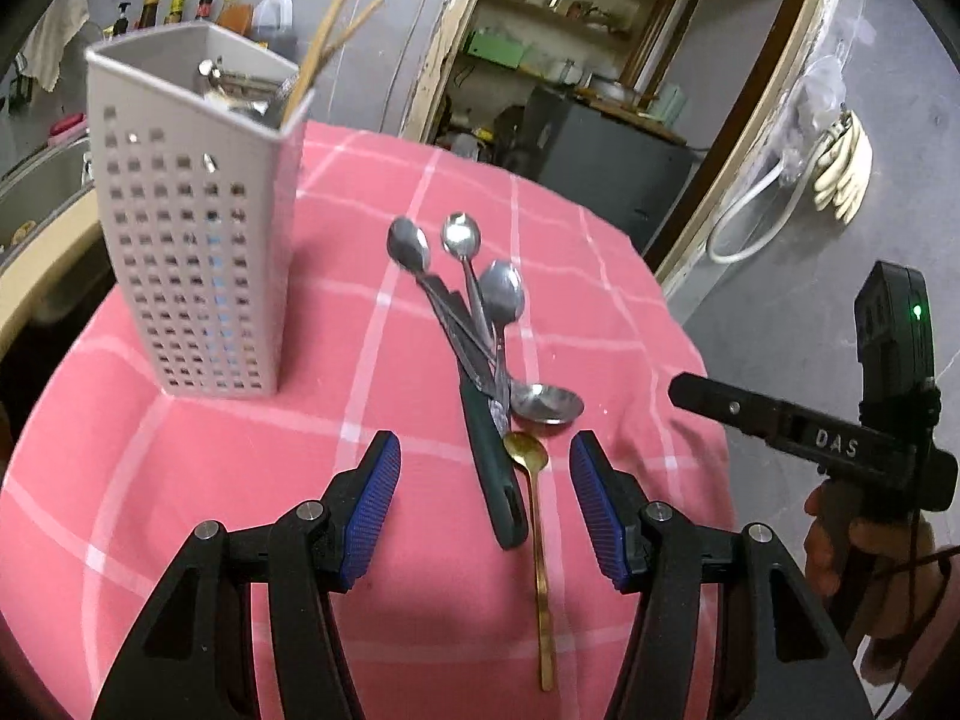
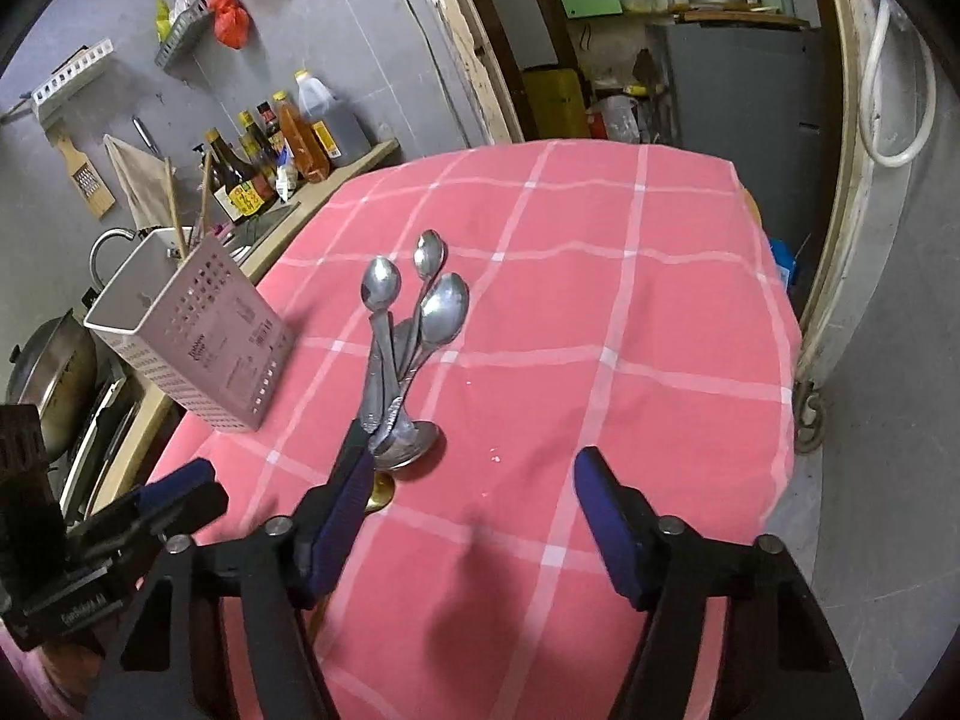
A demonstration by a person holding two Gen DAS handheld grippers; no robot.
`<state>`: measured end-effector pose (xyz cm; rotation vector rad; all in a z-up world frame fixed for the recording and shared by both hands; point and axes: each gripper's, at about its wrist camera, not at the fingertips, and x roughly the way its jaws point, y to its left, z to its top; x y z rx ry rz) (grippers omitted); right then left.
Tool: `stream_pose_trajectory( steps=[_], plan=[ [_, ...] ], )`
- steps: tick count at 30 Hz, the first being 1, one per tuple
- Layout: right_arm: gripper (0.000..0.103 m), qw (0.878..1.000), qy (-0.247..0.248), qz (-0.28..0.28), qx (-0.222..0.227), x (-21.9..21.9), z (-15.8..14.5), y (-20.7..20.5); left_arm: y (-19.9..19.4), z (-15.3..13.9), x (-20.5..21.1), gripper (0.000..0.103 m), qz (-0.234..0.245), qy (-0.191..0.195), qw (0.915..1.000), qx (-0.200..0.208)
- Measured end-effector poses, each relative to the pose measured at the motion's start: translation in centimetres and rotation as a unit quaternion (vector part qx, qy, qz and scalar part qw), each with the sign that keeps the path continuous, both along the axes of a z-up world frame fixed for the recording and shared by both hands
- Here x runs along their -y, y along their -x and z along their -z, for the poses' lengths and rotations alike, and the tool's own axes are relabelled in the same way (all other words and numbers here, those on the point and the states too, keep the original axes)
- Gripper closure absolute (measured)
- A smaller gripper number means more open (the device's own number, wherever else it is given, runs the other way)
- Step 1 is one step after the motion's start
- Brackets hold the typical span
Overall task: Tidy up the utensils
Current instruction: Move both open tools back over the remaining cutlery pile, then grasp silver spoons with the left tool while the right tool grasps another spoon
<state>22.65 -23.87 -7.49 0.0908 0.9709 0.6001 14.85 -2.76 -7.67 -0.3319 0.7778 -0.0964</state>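
Both the left gripper [image 1: 485, 501] and right gripper [image 2: 471, 525] hover with jaws apart and empty over the spoons [image 1: 474, 306] piled right of the utensil holder [image 1: 192, 228] on the table [image 1: 600, 324].

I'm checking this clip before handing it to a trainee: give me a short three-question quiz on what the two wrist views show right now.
1. True or false: the left gripper is closed on the gold spoon.
2. Which item is already in the perforated utensil holder? A) wooden chopsticks B) the green-handled tool C) the gold spoon
3. Fill in: the pile of steel spoons lies on a pink checked ____.

Key
1. False: both pads stand apart, with the spoon lying on the cloth between them. The right gripper is open too.
2. A
3. tablecloth
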Motion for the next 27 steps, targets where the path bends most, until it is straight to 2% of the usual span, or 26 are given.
stream_pose_trajectory(
  steps=[4, 9, 11, 17, 22, 27],
  plan=[
    [0.05, 1.0, -0.002, -0.01, -0.02, -0.5, 1.0, -1.6, -1.8, 0.7, 0.3, 0.053, -0.021, -0.004, 0.9996, -0.016],
    [0.05, 0.999, -0.016, -0.024, -0.036, -1.8, 2.0, -5.0, -4.5, 1.5, 0.3, 0.059, -0.054, -0.011, 0.998, -0.032],
    [0.058, 0.998, -0.026, -0.038, -0.041, -2.4, 2.3, -6.6, -5.3, 1.7, 0.0, 0.063, -0.064, -0.005, 0.9975, -0.028],
    [0.064, 0.993, -0.051, -0.094, -0.053, -4.4, 3.0, -11.3, -7.5, 2.3, -1.0, 0.065, -0.094, 0.005, 0.9951, -0.032],
    [0.069, 0.989, -0.058, -0.124, -0.063, -5.5, 4.1, -13.4, -8.9, 2.8, -1.7, 0.072, -0.11, 0.012, 0.9932, -0.037],
    [0.069, 0.984, -0.066, -0.155, -0.055, -6.4, 4.6, -14.4, -9.8, 2.8, -2.2, 0.072, -0.118, 0.014, 0.9921, -0.039]
  ],
)
